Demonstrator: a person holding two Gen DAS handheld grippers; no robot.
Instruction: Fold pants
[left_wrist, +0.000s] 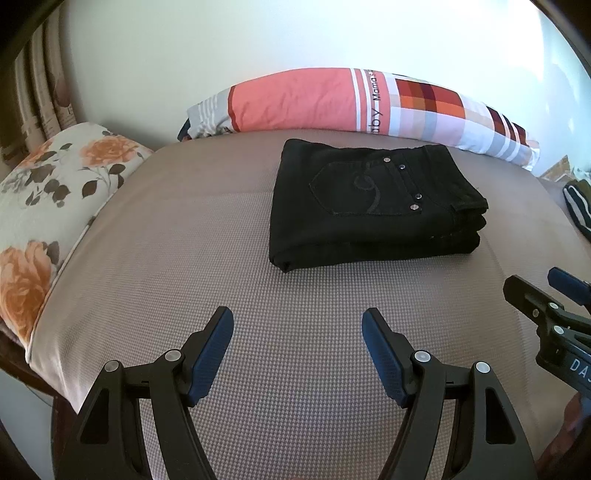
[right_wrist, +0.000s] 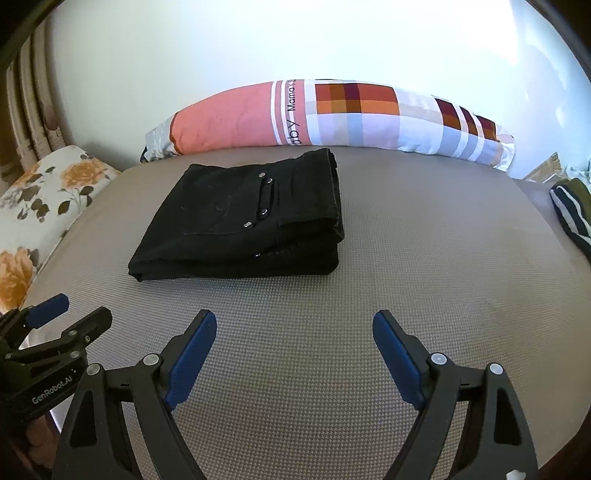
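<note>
Both grippers are spread wide and holding nothing at all. The left gripper (left_wrist: 297, 321) has its blue-padded fingers (left_wrist: 218, 350) well apart, hovering over the near part of the grey bed cover (left_wrist: 166, 240), with only textured fabric showing between them. I can't really tell whether the tips touch the cover or float just above it. Same deal with the right gripper (right_wrist: 294, 325): pads (right_wrist: 399, 362) splayed wide, only bed cover in the gap. Each one pokes into the other's view at the edge, so they sit side by side, near each other.

The black pants (left_wrist: 369, 210) are already a folded stack, lying flat on the cover toward the far side, well apart from both sets of fingers. A back pocket with little metal studs faces up, and the layered edges show on the near and right sides.

Just behind the pants, a long pink and checked pillow (left_wrist: 332, 99) runs along the wall. A floral pillow (left_wrist: 48, 192) sits off to the left, and some striped fabric (left_wrist: 576, 210) peeks in at the right edge.
</note>
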